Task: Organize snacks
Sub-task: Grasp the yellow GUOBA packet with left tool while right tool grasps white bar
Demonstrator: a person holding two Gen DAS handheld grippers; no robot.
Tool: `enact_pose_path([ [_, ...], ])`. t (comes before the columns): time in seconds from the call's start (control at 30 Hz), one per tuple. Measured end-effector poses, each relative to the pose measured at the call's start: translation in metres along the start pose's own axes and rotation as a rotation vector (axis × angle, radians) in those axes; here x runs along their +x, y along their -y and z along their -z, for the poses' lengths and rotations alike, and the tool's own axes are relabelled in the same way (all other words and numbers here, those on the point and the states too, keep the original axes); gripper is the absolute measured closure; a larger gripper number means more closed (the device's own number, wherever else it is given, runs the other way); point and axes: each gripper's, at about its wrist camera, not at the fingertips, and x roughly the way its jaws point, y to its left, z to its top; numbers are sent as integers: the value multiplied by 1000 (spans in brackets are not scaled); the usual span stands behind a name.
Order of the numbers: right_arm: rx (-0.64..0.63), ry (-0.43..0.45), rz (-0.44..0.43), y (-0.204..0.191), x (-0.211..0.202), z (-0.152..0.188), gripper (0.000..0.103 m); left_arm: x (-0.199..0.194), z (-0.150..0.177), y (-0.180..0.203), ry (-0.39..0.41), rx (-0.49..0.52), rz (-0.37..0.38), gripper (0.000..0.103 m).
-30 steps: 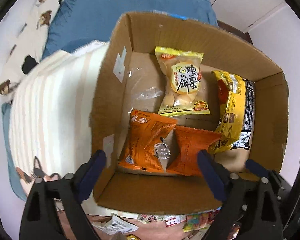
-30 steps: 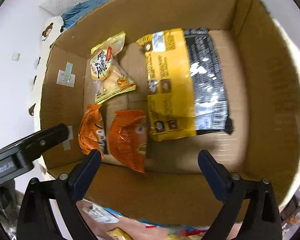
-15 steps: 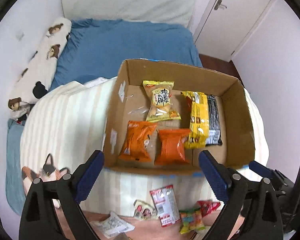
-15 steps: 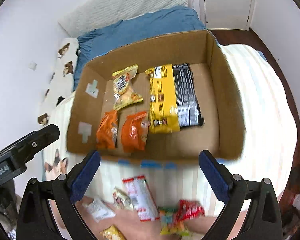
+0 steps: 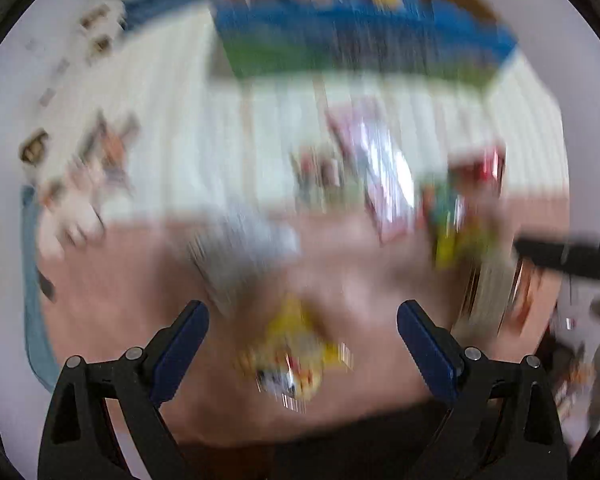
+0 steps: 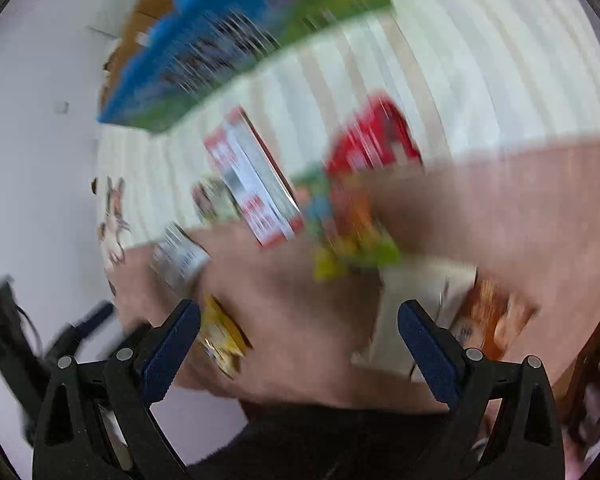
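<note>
Both views are smeared by motion, so details are loose. The left tool [image 5: 302, 330] is spread wide and empty, and so is the right tool [image 6: 299, 328]. Loose snacks lie on the pinkish bed surface ahead of both. A yellow packet [image 5: 292, 360] sits just ahead of the left tool, almost between its fingers, so the left looks nearer to it; its long axis cannot be told. A red-and-white pack [image 6: 256, 196] lies farther ahead of the right tool, long axis slanting away to the left. The box [image 6: 236, 40] stands beyond it
</note>
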Motion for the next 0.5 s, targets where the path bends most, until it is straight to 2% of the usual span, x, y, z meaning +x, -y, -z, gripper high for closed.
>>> enact_pose_path([
  [0.1,28,-13,20,19,11,11,2,35,33,7,-94,70,-50,6],
  [0.2,27,-2,62,30,19,16,3,62,47,10,-131,109,-108,6],
  [0.33,29,-10,105,39,35,21,18,81,41,3,-121,54,-143,6],
  [0.5,9,-30,207,43,57,20,19,85,18,-15,-99,-83,-128,6],
])
